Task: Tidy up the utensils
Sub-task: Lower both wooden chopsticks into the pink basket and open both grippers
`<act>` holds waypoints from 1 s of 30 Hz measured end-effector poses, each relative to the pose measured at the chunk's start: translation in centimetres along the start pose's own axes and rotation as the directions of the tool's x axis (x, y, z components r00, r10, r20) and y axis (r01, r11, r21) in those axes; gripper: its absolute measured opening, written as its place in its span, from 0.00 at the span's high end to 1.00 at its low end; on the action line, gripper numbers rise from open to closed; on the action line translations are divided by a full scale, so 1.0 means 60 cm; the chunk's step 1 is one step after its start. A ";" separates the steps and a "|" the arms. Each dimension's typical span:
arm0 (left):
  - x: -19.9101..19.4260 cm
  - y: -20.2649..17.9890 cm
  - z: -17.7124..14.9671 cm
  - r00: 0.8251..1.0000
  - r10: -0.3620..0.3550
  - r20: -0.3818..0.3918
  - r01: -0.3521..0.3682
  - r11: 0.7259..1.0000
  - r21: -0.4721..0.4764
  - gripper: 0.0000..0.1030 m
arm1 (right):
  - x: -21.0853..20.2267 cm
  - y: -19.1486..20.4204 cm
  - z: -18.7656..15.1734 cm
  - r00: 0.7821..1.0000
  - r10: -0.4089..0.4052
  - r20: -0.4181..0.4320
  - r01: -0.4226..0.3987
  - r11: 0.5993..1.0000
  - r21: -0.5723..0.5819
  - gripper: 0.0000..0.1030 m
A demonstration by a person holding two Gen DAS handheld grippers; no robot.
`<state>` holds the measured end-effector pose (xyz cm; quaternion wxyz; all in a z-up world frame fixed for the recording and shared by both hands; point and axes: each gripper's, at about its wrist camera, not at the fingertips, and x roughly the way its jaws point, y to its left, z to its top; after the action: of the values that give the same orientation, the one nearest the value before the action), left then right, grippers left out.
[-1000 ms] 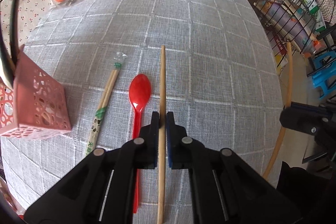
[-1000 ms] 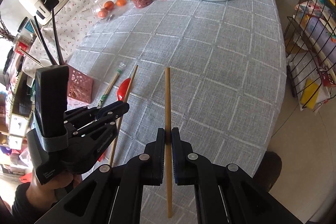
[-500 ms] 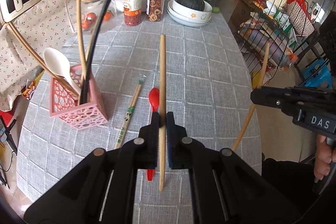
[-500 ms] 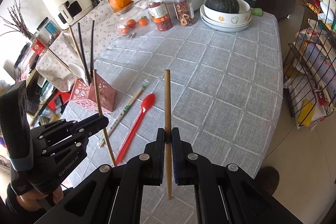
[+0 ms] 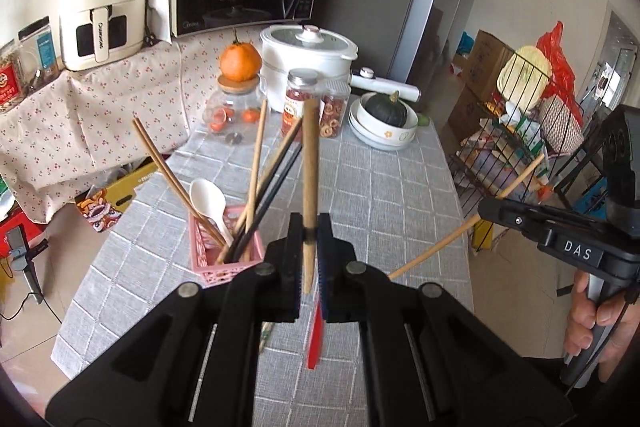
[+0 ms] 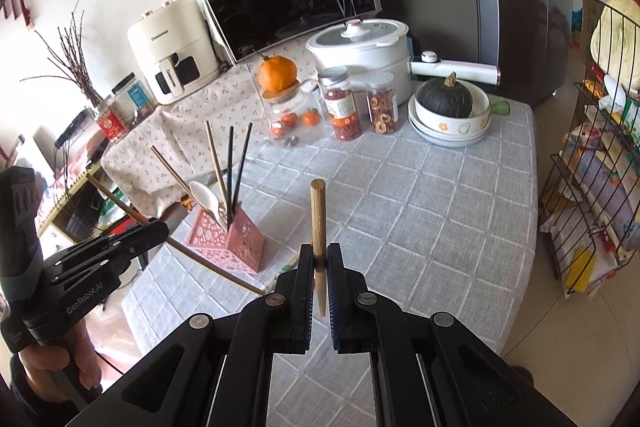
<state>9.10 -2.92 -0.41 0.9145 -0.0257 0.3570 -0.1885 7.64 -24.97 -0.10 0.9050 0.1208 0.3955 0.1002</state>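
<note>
Both tongs are clamped on a wooden chopstick apiece: the left tongs [image 5: 310, 247] pinch the left chopstick [image 5: 309, 163] near its lower end so that most of its length stands up and forward, and the right tongs [image 6: 319, 267] grip the right chopstick [image 6: 318, 219] the same way, low on the shaft with the blunt end up. Gripping low like this leaves a long free length, though which end is meant to go into the holder I cannot tell. Each pair of tongs is carried clear of the grey checked desk [image 6: 420, 211], with a hand [image 5: 592, 311] around the grip of the right one. The pink holder [image 6: 240, 239] stands near the desk's left edge, already carrying two brown chopsticks, a black pair and a white spoon [image 5: 208, 199], all leaning outward, so the open space in it looks tight and a steep, careful entry seems wise. A red spoon [image 5: 314, 339] lies on the desk under the left tongs, partly hidden, and appears not yet sorted. My judgement: the two sticks are on their way to the holder.
</note>
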 end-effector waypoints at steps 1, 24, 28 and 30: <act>-0.009 0.002 0.005 1.000 0.008 0.024 -0.008 1.000 0.000 0.93 | -0.005 0.003 0.006 1.000 0.010 0.019 -0.010 1.000 0.003 0.94; 0.044 0.081 0.020 0.972 0.234 0.015 -0.234 0.972 -0.012 0.93 | 0.023 0.102 0.054 0.969 0.191 0.159 -0.194 0.981 0.003 0.94; 0.065 0.097 0.019 0.975 0.220 -0.038 -0.221 0.974 -0.044 0.93 | 0.049 0.111 0.056 0.965 0.215 0.147 -0.218 0.976 0.004 0.94; 0.074 0.102 0.021 0.974 0.219 -0.055 -0.222 0.974 -0.054 0.93 | 0.065 0.113 0.057 0.967 0.218 0.130 -0.222 0.975 0.013 0.94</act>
<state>14.92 1.02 -3.46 0.9196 -0.0084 0.3853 -0.0757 12.19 -17.92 1.47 0.9101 0.1823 0.3220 0.1866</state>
